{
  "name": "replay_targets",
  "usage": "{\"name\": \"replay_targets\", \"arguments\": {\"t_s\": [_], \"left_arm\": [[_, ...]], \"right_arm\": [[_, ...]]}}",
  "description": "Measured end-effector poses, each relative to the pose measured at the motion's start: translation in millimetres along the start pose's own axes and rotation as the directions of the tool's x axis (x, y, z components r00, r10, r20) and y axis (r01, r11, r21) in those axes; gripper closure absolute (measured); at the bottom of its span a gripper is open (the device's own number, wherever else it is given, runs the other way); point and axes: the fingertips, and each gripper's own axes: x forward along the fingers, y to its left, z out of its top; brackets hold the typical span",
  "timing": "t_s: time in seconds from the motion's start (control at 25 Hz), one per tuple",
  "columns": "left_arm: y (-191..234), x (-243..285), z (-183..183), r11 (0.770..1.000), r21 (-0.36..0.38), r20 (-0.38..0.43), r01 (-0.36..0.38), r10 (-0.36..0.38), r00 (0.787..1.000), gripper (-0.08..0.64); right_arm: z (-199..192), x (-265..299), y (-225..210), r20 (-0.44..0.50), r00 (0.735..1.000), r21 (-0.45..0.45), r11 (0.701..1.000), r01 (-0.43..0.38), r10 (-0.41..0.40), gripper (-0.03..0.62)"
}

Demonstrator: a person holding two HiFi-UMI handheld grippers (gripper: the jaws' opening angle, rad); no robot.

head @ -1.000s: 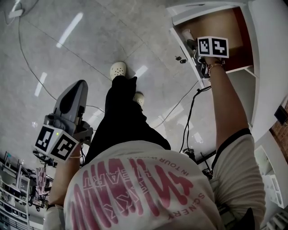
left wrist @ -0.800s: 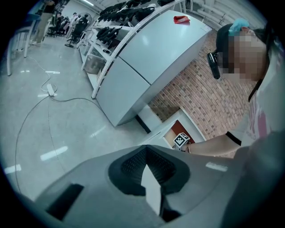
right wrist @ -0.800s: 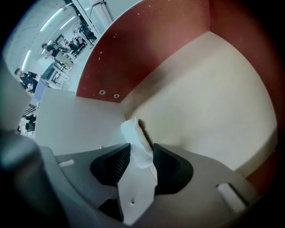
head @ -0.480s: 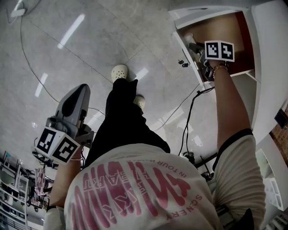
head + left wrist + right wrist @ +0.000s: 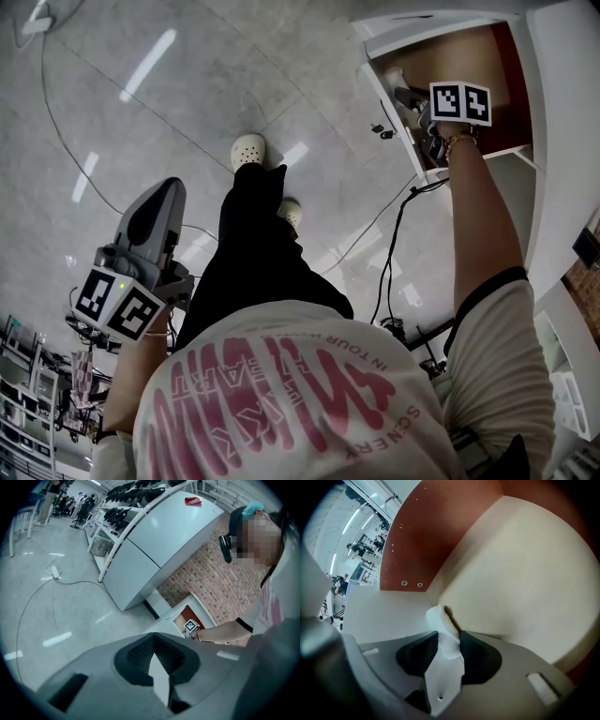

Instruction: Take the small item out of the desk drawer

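The desk drawer point(image 5: 389, 98) stands pulled out at the upper right of the head view, with a tan floor point(image 5: 525, 573) and a red-brown wall. My right gripper point(image 5: 419, 105) points steeply down into it. In the right gripper view a small white item point(image 5: 442, 620) stands in the drawer's corner between my right gripper's point(image 5: 447, 638) dark pads, which touch it on both sides; the jaws have just been closing on it. My left gripper point(image 5: 165, 192) hangs low at the left over the floor, away from the drawer, jaws shut and empty point(image 5: 152, 638).
The person's legs and white shoes point(image 5: 248, 147) stand on the glossy grey floor. A black cable point(image 5: 394, 225) runs beside the desk and a white cord point(image 5: 54, 571) crosses the floor. A white cabinet point(image 5: 159, 541), a brick wall and shelving stand behind.
The right gripper's marker cube has shifted a little right and down as the wrist turned over the drawer. The left gripper has barely moved.
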Motion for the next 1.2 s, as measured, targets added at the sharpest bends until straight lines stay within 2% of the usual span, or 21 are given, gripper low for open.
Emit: {"name": "replay_targets", "arguments": {"t_s": [0.12,0.28,0.4,0.68,1.2], "left_arm": [[0,-2,-2,1.0,0.001,-0.001,-0.001,0.001,1.0,0.56],[-5,-4,1,1.0,0.01,0.004,0.006,-0.006,1.0,0.56],[-11,-8,3,1.0,0.018,0.011,0.007,-0.007,1.0,0.56],[-21,-28,6,0.999,0.038,0.06,-0.006,0.004,0.998,0.56],[-68,-57,-9,0.997,0.077,0.14,0.022,-0.032,0.99,0.56]], "right_arm": [[0,0,2,-0.011,1.0,-0.036,0.999,0.014,-0.014,0.446],[2,-2,5,-0.027,0.995,-0.146,0.985,0.092,-0.097,0.472],[2,-4,5,-0.016,0.989,-0.173,0.975,0.141,-0.146,0.48],[-10,-17,6,0.01,0.982,-0.151,0.971,0.186,-0.187,0.483],[-28,-67,18,0.101,0.98,-0.118,0.976,0.185,-0.174,0.483]]}}
